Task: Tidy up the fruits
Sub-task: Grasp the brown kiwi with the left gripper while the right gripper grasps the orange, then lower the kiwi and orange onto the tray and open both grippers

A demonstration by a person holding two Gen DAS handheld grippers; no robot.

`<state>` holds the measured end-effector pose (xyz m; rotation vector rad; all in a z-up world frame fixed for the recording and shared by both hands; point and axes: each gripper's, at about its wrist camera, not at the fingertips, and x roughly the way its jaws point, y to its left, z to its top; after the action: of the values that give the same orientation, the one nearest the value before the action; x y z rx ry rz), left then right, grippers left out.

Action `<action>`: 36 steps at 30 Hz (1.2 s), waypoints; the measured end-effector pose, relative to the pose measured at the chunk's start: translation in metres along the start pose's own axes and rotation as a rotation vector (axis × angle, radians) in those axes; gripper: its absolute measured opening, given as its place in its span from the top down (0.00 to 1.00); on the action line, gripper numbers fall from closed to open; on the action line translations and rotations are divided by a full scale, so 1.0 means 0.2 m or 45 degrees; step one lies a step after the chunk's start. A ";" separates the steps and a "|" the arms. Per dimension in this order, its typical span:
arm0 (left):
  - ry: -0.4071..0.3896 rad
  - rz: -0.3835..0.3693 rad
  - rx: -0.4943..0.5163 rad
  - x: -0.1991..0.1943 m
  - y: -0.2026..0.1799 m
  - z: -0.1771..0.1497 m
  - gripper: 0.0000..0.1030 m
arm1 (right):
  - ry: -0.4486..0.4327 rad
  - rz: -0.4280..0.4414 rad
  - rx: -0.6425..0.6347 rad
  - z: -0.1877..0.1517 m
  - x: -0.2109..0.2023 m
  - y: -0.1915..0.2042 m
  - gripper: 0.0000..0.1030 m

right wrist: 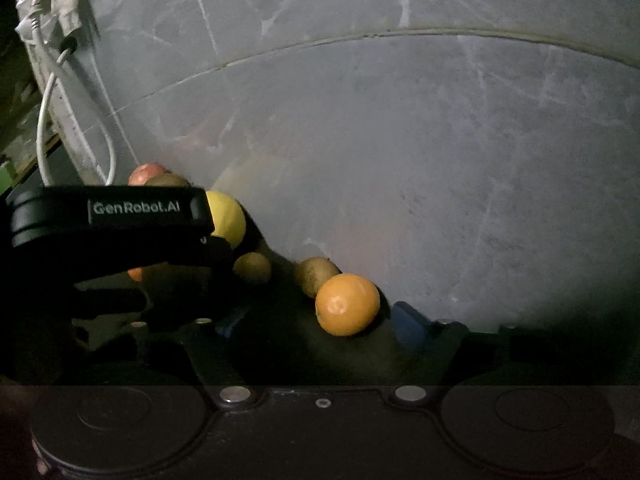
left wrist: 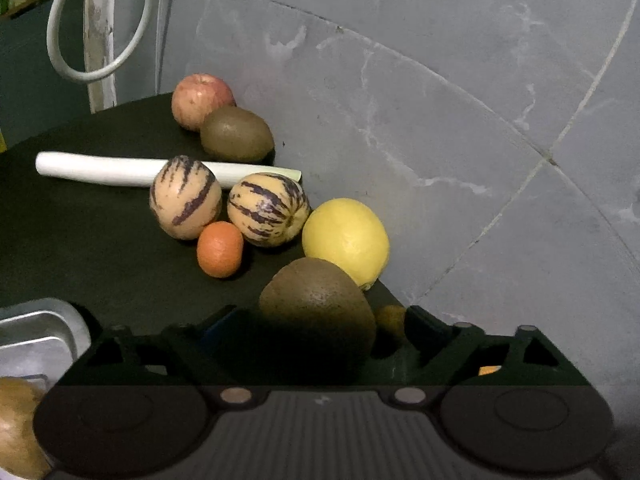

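Nearest the left wrist camera, a brown kiwi [left wrist: 316, 308] sits between the jaws of the left hand-held gripper [left wrist: 320, 320]; the jaws stand wide beside it, and whether the pads press on it yet I cannot tell. Across the dark desk [left wrist: 80, 240], the right hand-held gripper [right wrist: 320, 320] brackets an orange [right wrist: 347, 304] at the edge, its blue pads apart from the peel, so it is open. Both hands seem to be at the picking stage; next, each needs to close gently on round fruit that could roll off. Only the left view shows the two striped melons [left wrist: 268, 210], the small tangerine [left wrist: 220, 249], the leek [left wrist: 100, 169] and a metal tray [left wrist: 36, 332]. Only the right view shows the left gripper from outside and the orange.
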<state>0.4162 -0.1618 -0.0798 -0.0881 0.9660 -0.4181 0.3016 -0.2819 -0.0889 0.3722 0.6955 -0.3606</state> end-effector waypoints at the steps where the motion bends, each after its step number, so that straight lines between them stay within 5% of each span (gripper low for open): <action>1: 0.001 -0.005 -0.007 0.01 0.00 0.00 0.15 | -0.004 -0.005 0.002 0.00 0.00 0.00 0.33; 11: 0.003 -0.023 -0.028 0.03 0.03 0.01 0.36 | -0.037 -0.067 -0.017 -0.02 0.01 -0.01 0.65; 25: 0.022 -0.054 -0.127 -0.11 0.10 -0.14 0.37 | 0.029 -0.038 -0.031 -0.08 -0.11 -0.01 0.66; 36: -0.076 -0.022 -0.255 -0.48 0.31 -0.30 0.38 | 0.040 0.158 -0.167 -0.18 -0.29 0.24 0.66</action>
<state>0.3394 -0.0611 -0.0548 -0.2891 0.9466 -0.3316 0.2615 -0.2127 -0.0643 0.2951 0.7194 -0.1907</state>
